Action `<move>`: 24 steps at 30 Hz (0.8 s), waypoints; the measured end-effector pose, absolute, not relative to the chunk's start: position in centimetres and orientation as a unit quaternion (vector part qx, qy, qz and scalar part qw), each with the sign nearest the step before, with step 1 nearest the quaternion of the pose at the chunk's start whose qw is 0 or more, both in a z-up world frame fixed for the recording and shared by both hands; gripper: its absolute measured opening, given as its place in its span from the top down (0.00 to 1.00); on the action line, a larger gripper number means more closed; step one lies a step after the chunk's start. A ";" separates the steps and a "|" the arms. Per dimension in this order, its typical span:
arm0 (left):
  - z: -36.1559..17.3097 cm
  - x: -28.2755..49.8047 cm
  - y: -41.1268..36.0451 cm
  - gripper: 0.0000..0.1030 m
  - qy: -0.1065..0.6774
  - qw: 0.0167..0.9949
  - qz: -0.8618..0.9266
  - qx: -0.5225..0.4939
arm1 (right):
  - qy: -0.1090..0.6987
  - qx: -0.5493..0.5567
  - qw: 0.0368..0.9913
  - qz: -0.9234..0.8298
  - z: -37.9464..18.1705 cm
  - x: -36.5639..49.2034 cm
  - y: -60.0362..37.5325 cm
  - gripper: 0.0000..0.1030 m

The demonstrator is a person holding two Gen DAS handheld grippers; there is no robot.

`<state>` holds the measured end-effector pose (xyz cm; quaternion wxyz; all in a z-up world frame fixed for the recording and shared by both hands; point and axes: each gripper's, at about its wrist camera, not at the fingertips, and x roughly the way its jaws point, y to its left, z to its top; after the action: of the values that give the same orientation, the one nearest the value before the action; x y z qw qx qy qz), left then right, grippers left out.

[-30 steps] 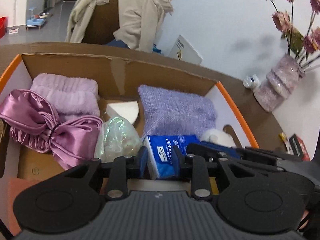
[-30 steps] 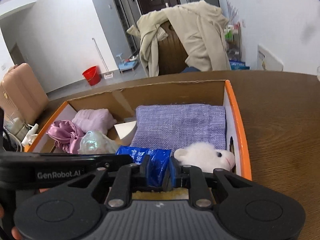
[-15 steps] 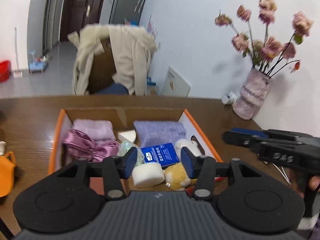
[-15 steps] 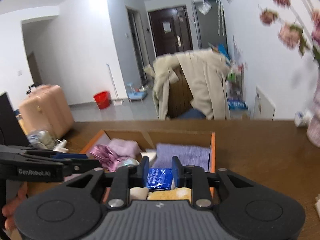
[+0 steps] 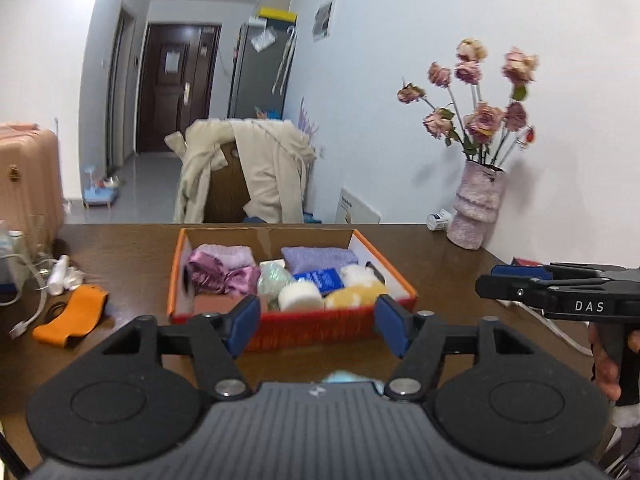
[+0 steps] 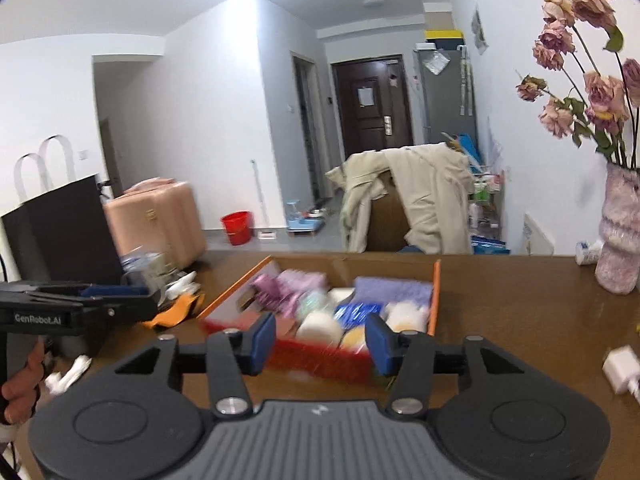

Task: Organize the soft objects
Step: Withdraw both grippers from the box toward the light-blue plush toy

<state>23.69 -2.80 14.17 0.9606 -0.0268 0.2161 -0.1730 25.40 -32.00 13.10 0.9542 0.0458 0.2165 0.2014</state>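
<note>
An orange cardboard box sits mid-table, full of soft things: a purple satin bow, a lilac towel, a blue tissue pack, a white roll, a yellow plush and a white plush. My left gripper is open and empty, held back from the box's near side. My right gripper is open and empty, also short of the box. Each gripper shows from the side in the other's view, the right one and the left one.
An orange cloth and white cables lie left of the box. A pink vase of dried roses stands at the right against the wall. A white charger lies at the right. A coat-draped chair stands behind the table.
Both grippers let go of the blue tissue pack in the box, opened wide, and pulled back and up away from the box.
</note>
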 end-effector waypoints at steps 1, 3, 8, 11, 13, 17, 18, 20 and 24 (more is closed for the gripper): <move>13.6 22.2 -2.6 0.25 0.206 0.965 -0.164 -0.021 | 0.212 0.049 0.954 0.207 12.4 24.0 -31.9 0.49; 12.2 19.0 -2.4 0.19 0.183 0.974 -0.136 -0.009 | 0.199 0.053 0.954 0.216 10.9 21.4 -31.7 0.44; 7.7 12.4 -1.3 0.04 0.155 0.982 -0.102 -0.041 | 0.180 0.047 0.960 0.212 6.9 15.9 -31.1 0.36; 5.7 10.9 -0.9 0.04 0.172 0.979 -0.103 -0.042 | 0.183 0.054 0.959 0.208 4.8 13.1 -31.1 0.27; 4.9 11.0 -0.8 0.04 0.184 0.977 -0.102 -0.042 | 0.189 0.057 0.957 0.212 3.9 12.1 -31.0 0.26; 4.8 12.4 -1.1 0.04 0.187 0.975 -0.113 -0.047 | 0.210 0.055 0.954 0.207 3.3 12.4 -30.5 0.26; 4.7 12.6 -1.1 0.04 0.186 0.974 -0.116 -0.047 | 0.213 0.055 0.954 0.203 3.2 12.8 -30.5 0.27; 4.6 13.6 -1.5 0.04 0.187 0.973 -0.123 -0.051 | 0.215 0.059 0.954 0.203 3.2 13.6 -30.4 0.27; 3.8 16.9 -3.1 0.05 0.215 0.965 -0.138 -0.055 | 0.227 0.067 0.949 0.208 2.7 16.0 -30.4 0.27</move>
<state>16.86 -3.06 3.81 0.9654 -0.0553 0.2146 -0.1376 16.00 -30.44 2.75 0.9489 0.0672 0.2272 0.2083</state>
